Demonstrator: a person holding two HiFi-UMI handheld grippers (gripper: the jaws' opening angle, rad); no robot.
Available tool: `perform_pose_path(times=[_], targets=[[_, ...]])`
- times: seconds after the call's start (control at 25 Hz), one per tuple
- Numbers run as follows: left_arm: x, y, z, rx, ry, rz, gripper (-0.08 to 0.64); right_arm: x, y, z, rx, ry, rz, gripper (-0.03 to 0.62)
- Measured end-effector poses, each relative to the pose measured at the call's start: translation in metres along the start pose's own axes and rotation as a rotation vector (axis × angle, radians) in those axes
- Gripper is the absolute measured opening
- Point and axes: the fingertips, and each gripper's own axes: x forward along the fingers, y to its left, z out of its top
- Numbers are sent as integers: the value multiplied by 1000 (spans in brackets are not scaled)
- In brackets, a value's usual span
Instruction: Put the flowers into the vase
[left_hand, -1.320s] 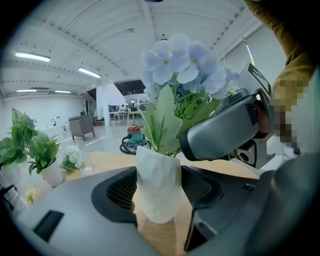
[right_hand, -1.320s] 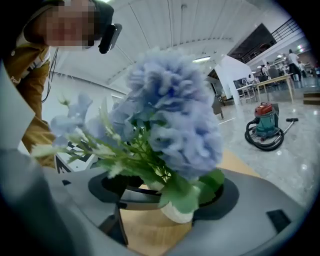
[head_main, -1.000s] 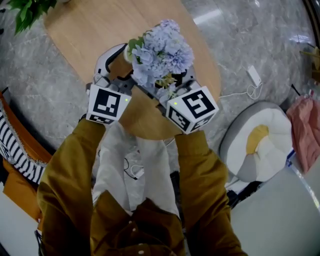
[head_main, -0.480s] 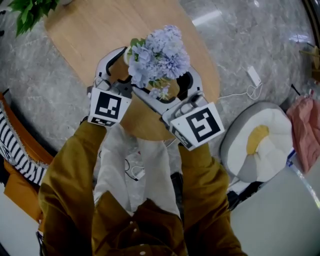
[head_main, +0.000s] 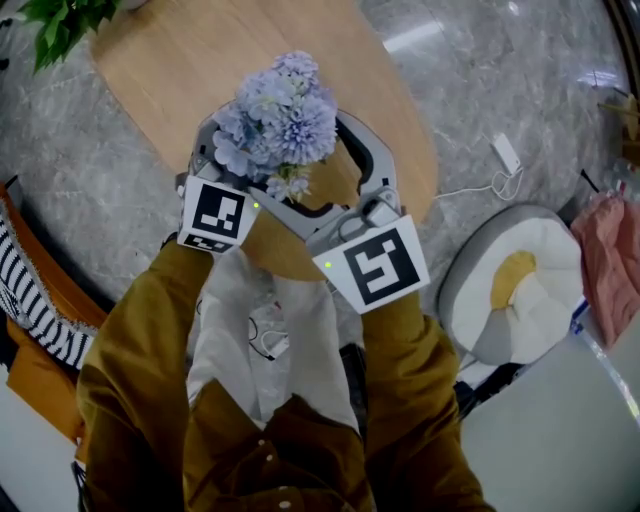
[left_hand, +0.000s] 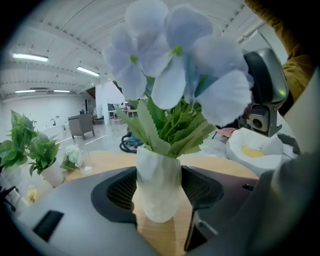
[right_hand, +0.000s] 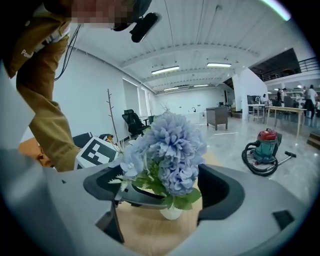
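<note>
The pale blue flowers (head_main: 275, 110) stand with their green leaves in the white vase (left_hand: 159, 182), which is upright near the 6 o'clock edge of the round wooden surface (head_main: 180, 50) in the head view. The left claw (left_hand: 160, 197) reaches in from 7 o'clock and is clenched on the vase, a pad against each side. The right claw (right_hand: 165, 189), at 4 o'clock, is released, its jaws wide apart with the blooms between them, pressing nothing.
</note>
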Motion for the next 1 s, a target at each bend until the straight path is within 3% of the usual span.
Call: perform_pose_path(times=[1.0], targets=[[-9,0,-1,10,-3,38,285,-25,-16,21,180,-83,-32,462]])
